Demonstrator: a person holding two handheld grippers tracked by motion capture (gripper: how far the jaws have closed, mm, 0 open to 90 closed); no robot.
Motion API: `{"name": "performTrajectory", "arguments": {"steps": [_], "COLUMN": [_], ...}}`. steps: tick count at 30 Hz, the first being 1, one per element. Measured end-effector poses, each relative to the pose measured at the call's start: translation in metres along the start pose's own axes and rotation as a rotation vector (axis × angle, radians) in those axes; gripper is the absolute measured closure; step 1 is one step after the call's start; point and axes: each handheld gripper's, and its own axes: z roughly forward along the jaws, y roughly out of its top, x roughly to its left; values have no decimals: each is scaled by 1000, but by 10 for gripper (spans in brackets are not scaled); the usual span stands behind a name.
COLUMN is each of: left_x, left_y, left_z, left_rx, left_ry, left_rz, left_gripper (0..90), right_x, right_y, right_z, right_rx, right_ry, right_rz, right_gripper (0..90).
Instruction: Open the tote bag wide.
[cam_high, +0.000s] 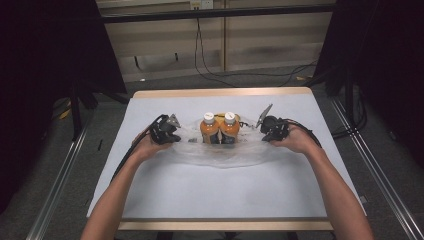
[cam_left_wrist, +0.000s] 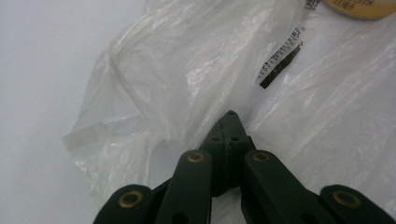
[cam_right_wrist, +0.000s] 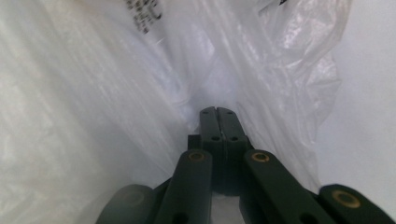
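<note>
Clear plastic bag (cam_high: 220, 152) lies mid-table (cam_high: 165, 190), w/ two orange bottles (cam_high: 220, 131) standing in it, white caps up. Left gripper (cam_high: 172, 134) at bag's left edge, jaws pressed together, pinching the film (cam_left_wrist: 187, 93). Right gripper (cam_high: 264, 131) at bag's right edge, jaws likewise closed on film (cam_right_wrist: 140, 93). Bottles sit between the two grippers, apart from both.

Right claw (cam_right_wrist: 218, 114): black jaws pressed together, tips pinching a fold of clear plastic bag (cam_right_wrist: 116, 93). Bag film rose crumpled around and ahead of the claw; dark print above-left; pale bench (cam_right_wrist: 369, 116) at right.
</note>
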Motion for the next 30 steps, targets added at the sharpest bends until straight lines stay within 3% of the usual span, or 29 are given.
{"name": "performTrajectory", "arguments": {"steps": [4,6,7,9,10,11,14,17,19,24,27,30], "left_x": [3,5,7,11,12,11,8,8,7,6,7,5], "left_y": [-1,-1,-2,-4,-5,-5,-5,-8,-11,-16,-19,-19], "left_z": [0,1,1,1,1,1,-1,-3,-6,-10,-10,-11], "left_rx": [-10,-6,-15,-25,-29,-31,-9,4,11,16,0,5], "left_ry": [-4,10,11,-4,-11,-2,8,-8,-13,-19,-38,-33], "left_rz": [-15,-14,-33,-60,-68,-63,-30,-33,-25,-16,-41,-31], "left_gripper": [900,900,900,900,900,900,900,900,900,900,900,900], "right_x": [2,3,3,3,2,2,-1,-4,-5,-5,-2,-1], "right_y": [-8,-11,-12,-13,-13,-13,-13,-16,-18,-20,-23,-28], "right_z": [-5,-6,-7,-7,-6,-6,-4,-4,-5,-6,-9,-10], "right_rx": [8,17,18,16,15,23,16,7,-2,7,18,-1], "right_ry": [65,74,72,73,44,11,-28,-35,-25,-13,11,33], "right_rz": [5,-2,-13,10,3,14,23,29,50,36,26,29], "right_gripper": [900,900,900,900,900,900,900,900,900,900,900,900]}}
